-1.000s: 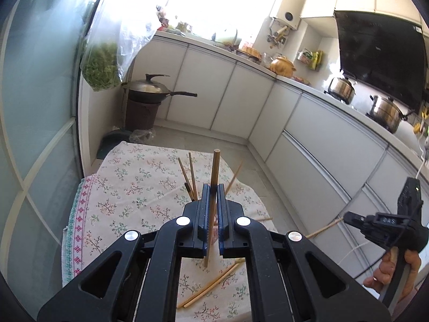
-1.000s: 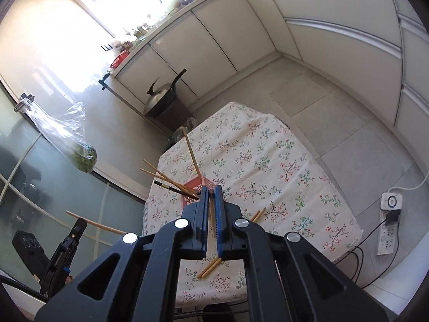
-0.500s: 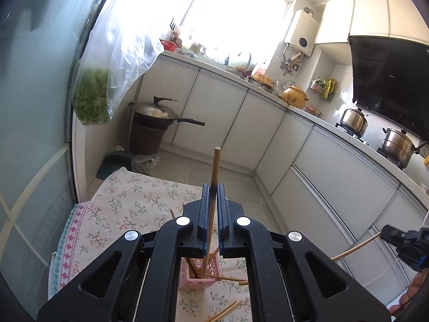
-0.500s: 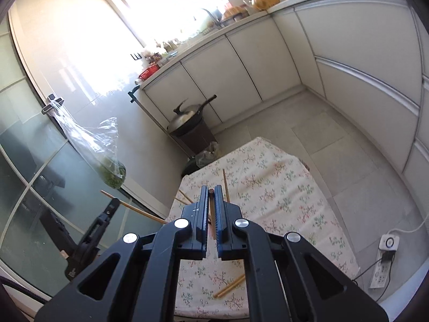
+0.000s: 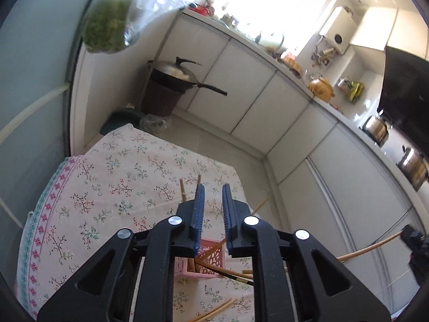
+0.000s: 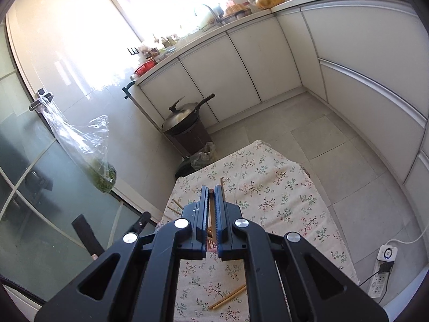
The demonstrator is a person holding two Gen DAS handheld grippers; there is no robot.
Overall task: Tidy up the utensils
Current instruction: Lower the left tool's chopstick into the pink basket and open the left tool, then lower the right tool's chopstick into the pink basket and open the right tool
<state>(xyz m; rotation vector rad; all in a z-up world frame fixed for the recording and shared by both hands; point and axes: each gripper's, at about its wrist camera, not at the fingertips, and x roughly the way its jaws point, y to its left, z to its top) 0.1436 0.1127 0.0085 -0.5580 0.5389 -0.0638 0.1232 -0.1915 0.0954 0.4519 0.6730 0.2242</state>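
- Holding nothing, your left tongs are open, right above the pink basket.
- Your right tongs are squeezed shut on one wooden chopstick, with its tip poking out past the front.
- Chopsticks in the basket lean every way, so the next one could bump them and slide out.
- The basket looks light. A hard push with the stick could tip it over.
- Two loose chopsticks lie on the flowered tablecloth under your right tongs, near the table edge. A nudge could roll them off.
- Letting go too high may make the stick bounce out.
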